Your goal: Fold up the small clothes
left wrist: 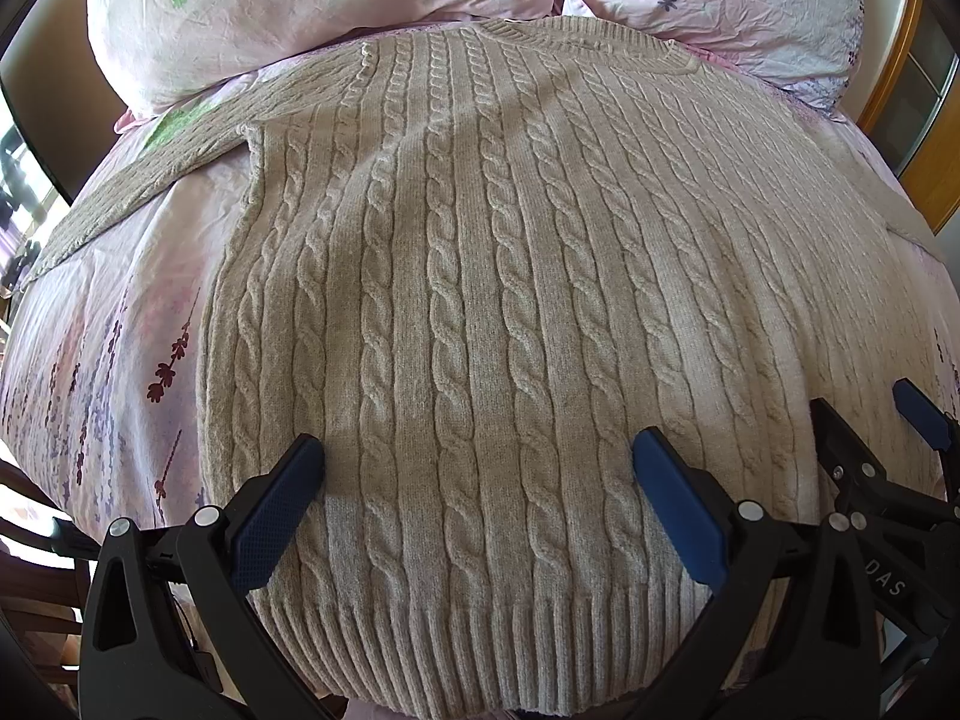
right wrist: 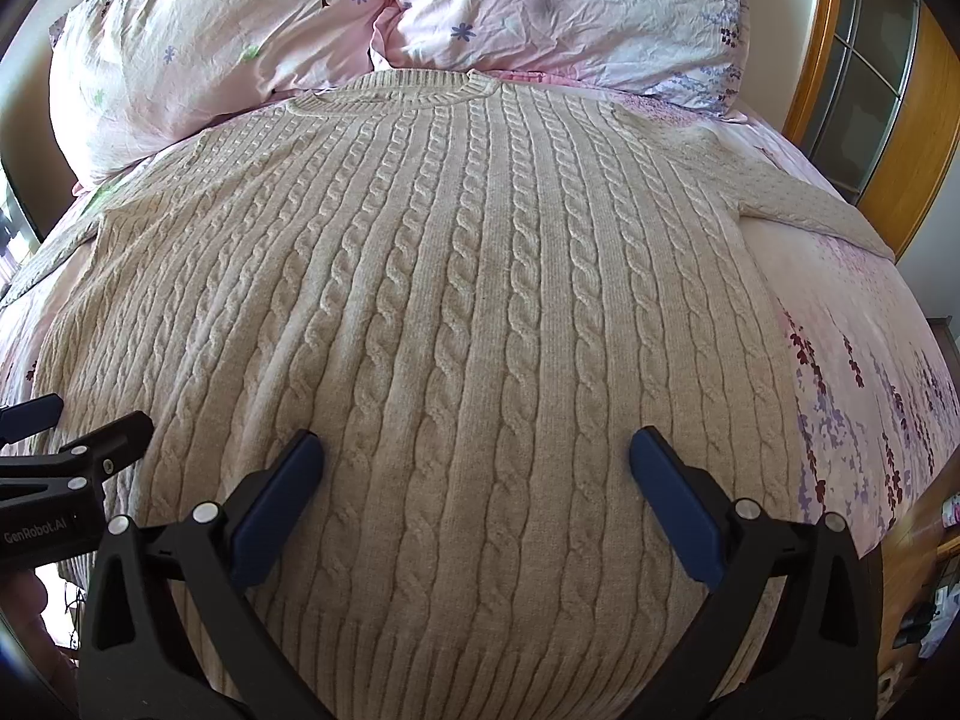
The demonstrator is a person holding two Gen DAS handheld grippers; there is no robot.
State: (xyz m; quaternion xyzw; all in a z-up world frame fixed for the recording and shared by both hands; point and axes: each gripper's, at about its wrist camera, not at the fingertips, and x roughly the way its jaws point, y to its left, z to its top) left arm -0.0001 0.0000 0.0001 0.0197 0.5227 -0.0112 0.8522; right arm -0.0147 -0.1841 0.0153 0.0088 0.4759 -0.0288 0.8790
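A beige cable-knit sweater (left wrist: 492,276) lies flat and spread out on a bed, collar toward the pillows, ribbed hem nearest me. It also fills the right wrist view (right wrist: 456,312). One sleeve (left wrist: 138,180) stretches out to the left, the other sleeve (right wrist: 804,204) to the right. My left gripper (left wrist: 477,468) is open and empty, hovering over the lower body near the hem. My right gripper (right wrist: 477,462) is open and empty over the lower body too. The right gripper also shows at the right edge of the left wrist view (left wrist: 870,420); the left gripper shows at the left edge of the right wrist view (right wrist: 78,420).
Two pink floral pillows (left wrist: 312,6) (right wrist: 576,12) lie behind the collar. The pink floral bedsheet (left wrist: 108,348) (right wrist: 870,360) shows on both sides. A wooden door frame (right wrist: 834,60) stands at the far right.
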